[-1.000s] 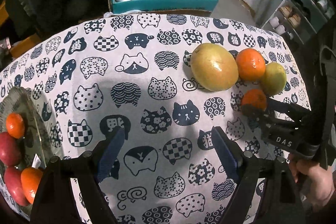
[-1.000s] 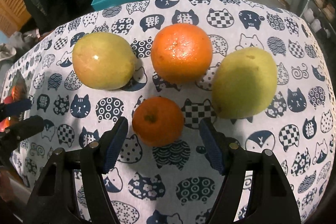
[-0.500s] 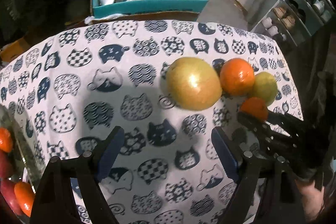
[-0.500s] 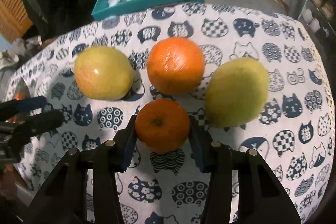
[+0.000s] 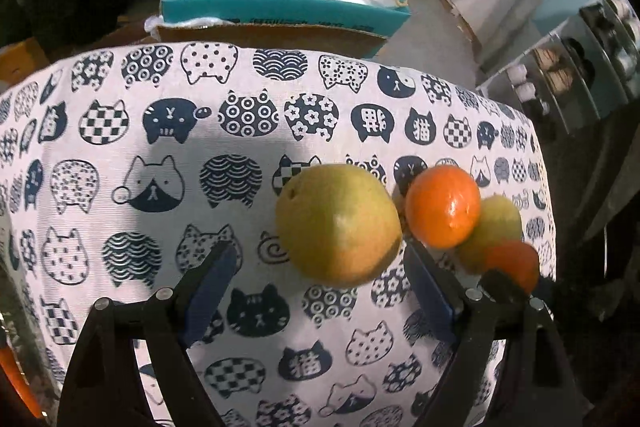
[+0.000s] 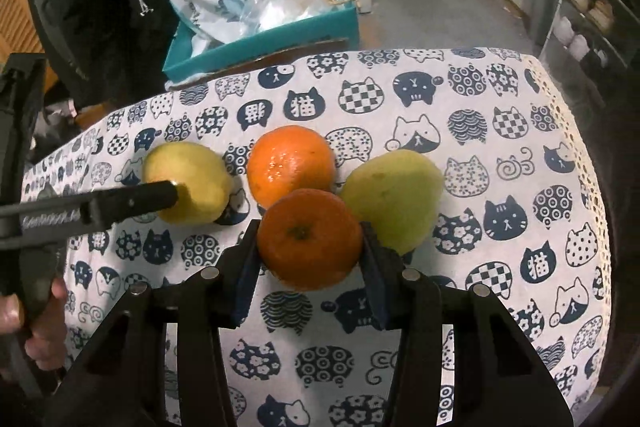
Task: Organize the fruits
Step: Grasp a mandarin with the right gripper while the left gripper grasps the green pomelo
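On the left, the left gripper [image 5: 316, 291] has its two blue fingers spread wide with nothing between them, and it points at the big yellow-green pear [image 5: 339, 225] that sits on the cat-print tablecloth [image 5: 160, 155]. In the right camera one of its black fingers looks very close to that pear [image 6: 188, 183], maybe touching it. If the fingers push forward off to one side, the round pear could roll away across the cloth. It could also bump the large orange [image 6: 291, 166] next to it, because the fruits sit close together. In the middle, the right gripper [image 6: 310, 269] has its fingers squeezed onto the small orange [image 6: 310, 239], one finger on each side. The pads only hold the near half of the fruit, so it might slip out if it is lifted fast. Squeezing too hard could squash it. On the right, the second pear [image 6: 394, 199] sits just behind that small orange and looks like it touches it. Pulling the small orange out could knock this pear, and it may roll toward the table edge on the right.
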### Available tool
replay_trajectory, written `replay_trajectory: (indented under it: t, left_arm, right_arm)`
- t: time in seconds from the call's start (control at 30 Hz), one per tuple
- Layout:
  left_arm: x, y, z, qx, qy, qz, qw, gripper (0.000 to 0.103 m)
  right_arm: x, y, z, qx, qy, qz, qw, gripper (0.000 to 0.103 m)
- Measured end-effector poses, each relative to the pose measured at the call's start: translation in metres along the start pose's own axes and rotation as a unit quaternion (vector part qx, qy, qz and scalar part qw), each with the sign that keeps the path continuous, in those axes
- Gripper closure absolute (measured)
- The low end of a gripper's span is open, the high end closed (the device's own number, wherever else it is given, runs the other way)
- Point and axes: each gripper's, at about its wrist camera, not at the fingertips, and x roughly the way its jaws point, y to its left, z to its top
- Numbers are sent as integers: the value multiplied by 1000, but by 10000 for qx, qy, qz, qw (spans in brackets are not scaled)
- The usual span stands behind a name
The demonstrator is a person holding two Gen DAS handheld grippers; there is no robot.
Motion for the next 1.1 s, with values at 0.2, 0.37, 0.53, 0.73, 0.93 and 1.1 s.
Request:
replay_trajectory:
  t: [0.2,0.37,0.53,0.73,0.93,1.1]
  left_arm:
    - [20,-7,6,-143,166,-63,9997,16]
    - [36,-8,9,-260,236,-93,9993,16]
    - [38,-12,11,-206,63,-212,9995,16]
    - [34,-9,8,-54,-136,-229,9996,29]
    - [24,-19,1,432,-299,28,9986,33]
    - [15,-19,-10,617,-307,138,9975,33]
  right_arm:
    - [-1,-2,0,-61,-43,24,10000,57]
    - [-1,0,-2,-103,-13,60,9999,57]
    - [-1,0,-3,-128,-1,62,9999,57]
    - [-1,-1,-1,-101,-28,47,9999,57]
    - [-1,0,0,-119,-20,5,9999,57]
    - [-4,3,1,-147,-52,-19,9999,57]
